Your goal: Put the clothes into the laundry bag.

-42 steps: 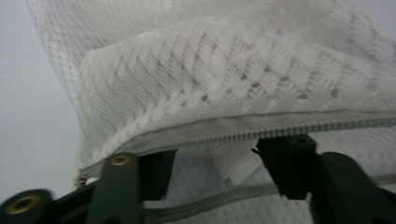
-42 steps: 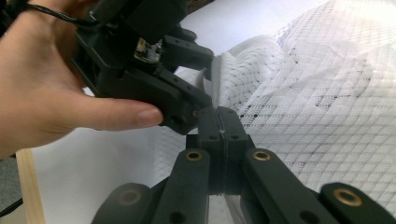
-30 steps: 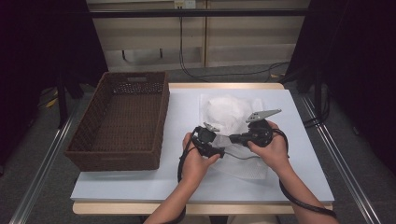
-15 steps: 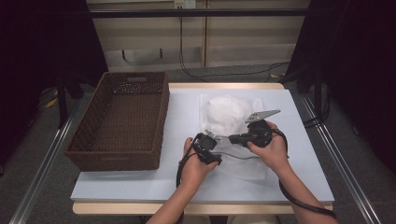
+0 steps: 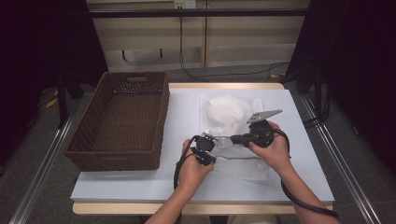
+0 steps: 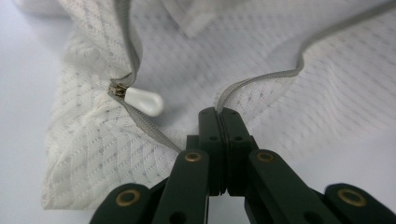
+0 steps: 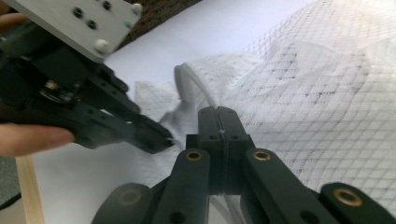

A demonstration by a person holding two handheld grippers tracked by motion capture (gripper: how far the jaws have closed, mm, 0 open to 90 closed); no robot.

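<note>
The white surface (image 5: 187, 121) carries a mesh laundry bag (image 5: 229, 116) at centre frame. The left gripper (image 6: 218, 116) fingers pinch its zipper edge (image 6: 261, 79); the right gripper (image 7: 219, 116) fingers clamp mesh. Uneven pulling could tear the mesh or jam the teardrop pull (image 6: 144, 100).

To your left a brown wicker basket (image 5: 119, 121) sits on the pale surface (image 5: 187, 116), its long side running away from you. Past the far edge you have a beige cabinet (image 5: 205, 37) with black cables (image 5: 187, 70) hanging down.
</note>
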